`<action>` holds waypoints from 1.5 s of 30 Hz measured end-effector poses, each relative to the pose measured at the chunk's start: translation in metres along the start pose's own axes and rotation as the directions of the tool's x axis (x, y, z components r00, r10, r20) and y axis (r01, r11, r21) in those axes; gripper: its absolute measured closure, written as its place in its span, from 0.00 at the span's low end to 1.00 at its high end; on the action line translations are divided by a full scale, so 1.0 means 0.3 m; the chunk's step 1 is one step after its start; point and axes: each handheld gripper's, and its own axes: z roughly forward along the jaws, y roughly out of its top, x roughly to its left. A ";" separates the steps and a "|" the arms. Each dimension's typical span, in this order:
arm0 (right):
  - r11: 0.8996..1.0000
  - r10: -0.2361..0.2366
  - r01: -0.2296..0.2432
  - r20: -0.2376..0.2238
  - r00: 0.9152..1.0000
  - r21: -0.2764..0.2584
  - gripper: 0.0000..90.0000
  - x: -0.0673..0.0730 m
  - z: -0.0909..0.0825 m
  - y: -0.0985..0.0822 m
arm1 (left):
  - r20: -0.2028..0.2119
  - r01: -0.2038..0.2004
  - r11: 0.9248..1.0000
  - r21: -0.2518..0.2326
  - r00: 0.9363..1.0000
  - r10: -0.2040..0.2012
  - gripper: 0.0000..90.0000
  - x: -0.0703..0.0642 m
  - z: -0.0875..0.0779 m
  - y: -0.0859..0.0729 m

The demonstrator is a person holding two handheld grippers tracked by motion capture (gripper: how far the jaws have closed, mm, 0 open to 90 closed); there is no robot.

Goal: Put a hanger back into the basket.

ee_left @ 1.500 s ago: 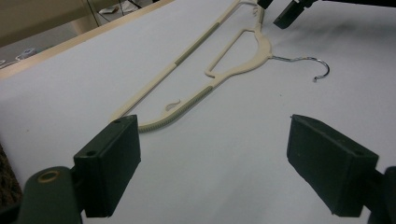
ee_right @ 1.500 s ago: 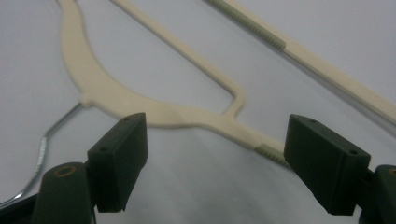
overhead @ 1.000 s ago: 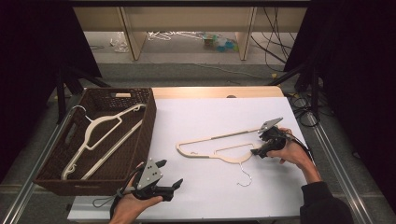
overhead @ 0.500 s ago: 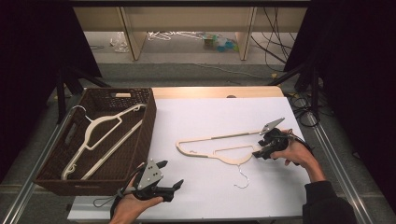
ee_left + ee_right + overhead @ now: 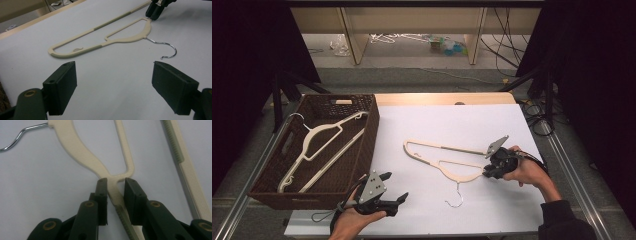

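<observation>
One table [image 5: 452, 125] w/ a white top is seen, edged by a bare wood strip at the far side, in a dim room w/ dark drapes at both sides & cables on the floor behind. One brown wicker basket [image 5: 362, 150] is set at the table's left; 2 cream hangers [image 5: 319, 142] are laid inside it, overlapping. A 3rd hanger [image 5: 447, 157], cream w/ a metal hook, is laid flat on the white top, right of centre. 2 grippers are counted. The right gripper [image 5: 487, 172] has just been closing, w/ the hanger's arm between its jaws; in the right gripper view 1 pad is on the arm, the other is just off it. The left gripper [image 5: 394, 187] is held w/ jaws wide apart & nothing between, near the table's front edge beside the basket. Clutter under the far shelf is too blurred to be made out.
</observation>
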 end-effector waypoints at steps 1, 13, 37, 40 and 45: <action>1.000 -0.004 0.004 -0.006 1.000 0.002 0.82 0.006 0.001 0.002 | -0.002 -0.021 1.000 0.011 1.000 0.021 0.22 0.004 -0.001 0.001; 0.999 -0.032 0.032 -0.055 0.998 0.000 0.87 0.086 0.001 0.007 | -0.005 -0.011 1.000 0.013 1.000 0.011 0.24 0.003 -0.002 -0.001; 0.983 -0.116 0.124 -0.068 0.991 0.137 0.82 0.098 -0.013 0.016 | 0.002 -0.023 0.999 0.026 1.000 0.023 0.24 0.005 0.002 -0.004; 0.983 -0.118 0.127 -0.075 0.990 0.133 0.83 0.099 -0.011 0.016 | -0.001 -0.037 0.999 0.031 0.999 0.037 0.24 0.007 0.000 -0.003; 0.976 -0.147 0.157 -0.071 0.987 0.153 0.84 0.104 -0.007 0.026 | 0.000 -0.030 0.999 0.028 1.000 0.030 0.24 0.003 0.001 -0.003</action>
